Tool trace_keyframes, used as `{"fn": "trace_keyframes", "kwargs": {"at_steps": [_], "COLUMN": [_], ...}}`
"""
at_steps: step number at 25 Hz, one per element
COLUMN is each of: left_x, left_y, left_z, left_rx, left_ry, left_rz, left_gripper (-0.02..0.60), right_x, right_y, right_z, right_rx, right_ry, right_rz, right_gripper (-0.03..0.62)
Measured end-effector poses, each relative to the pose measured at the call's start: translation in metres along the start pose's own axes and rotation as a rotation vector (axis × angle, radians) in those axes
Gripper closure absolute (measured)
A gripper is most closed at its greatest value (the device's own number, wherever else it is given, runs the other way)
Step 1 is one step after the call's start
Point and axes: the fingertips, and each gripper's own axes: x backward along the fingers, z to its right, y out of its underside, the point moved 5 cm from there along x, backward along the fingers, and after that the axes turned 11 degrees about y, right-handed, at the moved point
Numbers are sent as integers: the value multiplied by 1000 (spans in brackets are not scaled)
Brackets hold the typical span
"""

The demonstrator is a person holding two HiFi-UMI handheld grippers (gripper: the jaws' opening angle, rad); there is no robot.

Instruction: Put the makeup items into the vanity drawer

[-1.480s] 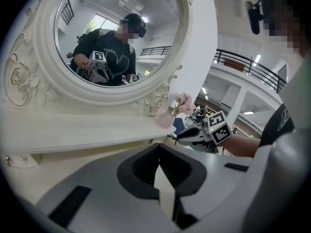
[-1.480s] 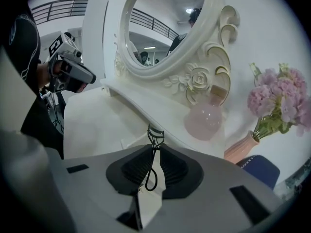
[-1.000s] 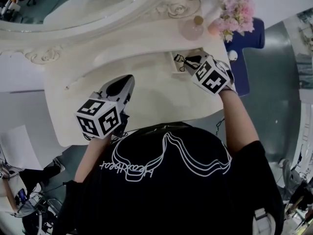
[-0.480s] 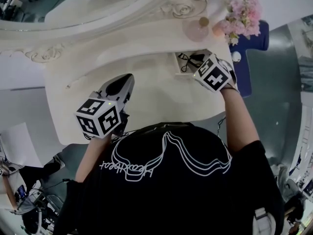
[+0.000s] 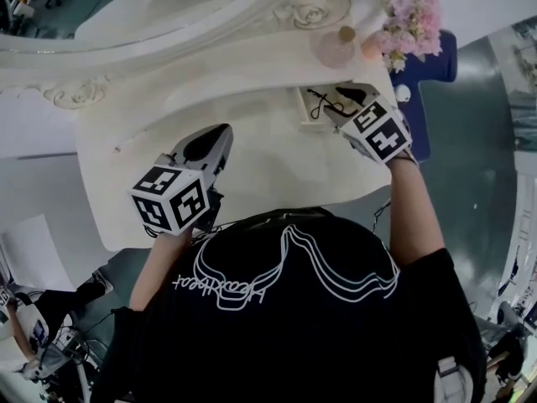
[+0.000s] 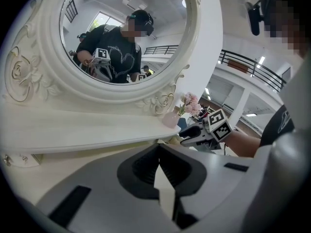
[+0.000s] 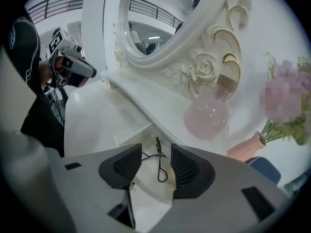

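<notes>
A black eyelash curler [image 7: 159, 163] lies on the floor of the small open vanity drawer [image 7: 146, 191] at the table's right end [image 5: 304, 112]. My right gripper [image 7: 155, 165] hangs just above it. Its jaws have just been opening and stand apart; the curler shows in the gap between them, and the pads do not touch it. In the head view the curler [image 5: 321, 101] lies just left of the right gripper [image 5: 337, 107]. My left gripper [image 5: 211, 145] rests over the front of the tabletop, jaws together and holding nothing [image 6: 158, 165].
A pink round perfume bottle [image 5: 333, 49] and a vase of pink flowers [image 5: 409, 19] stand on the raised shelf behind the drawer. The oval mirror [image 5: 126, 11] rises at the back. A blue seat [image 5: 430, 78] is to the right of the table.
The right gripper's jaws have parted and it has lifted a little and drawn back from the drawer, leaving the eyelash curler lying inside. The left gripper has stayed where it was.
</notes>
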Motion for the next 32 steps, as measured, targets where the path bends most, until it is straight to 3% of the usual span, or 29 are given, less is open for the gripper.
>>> {"fn": "trace_keyframes", "kwargs": {"at_steps": [6,13,23,32], "left_x": [8,33,72,97], "left_y": [0,0,8,22], "left_z": [9,18,37,49], "left_rx": [-21,-50,-90,-119], "left_ry": [24,41,80,111], "left_rz": [7,40,85,98], "left_gripper": [577,577,577,577], "right_x": [47,94,120,135], "right_y": [-31,-62,-74,-71], "right_z": [-7,-37,-121,-180], "right_rx": [-267,-371,-393,-439], "right_ry": [3,17,-72,-192], "right_rz": [284,502,563,614], "right_gripper": [402,447,589,589]}}
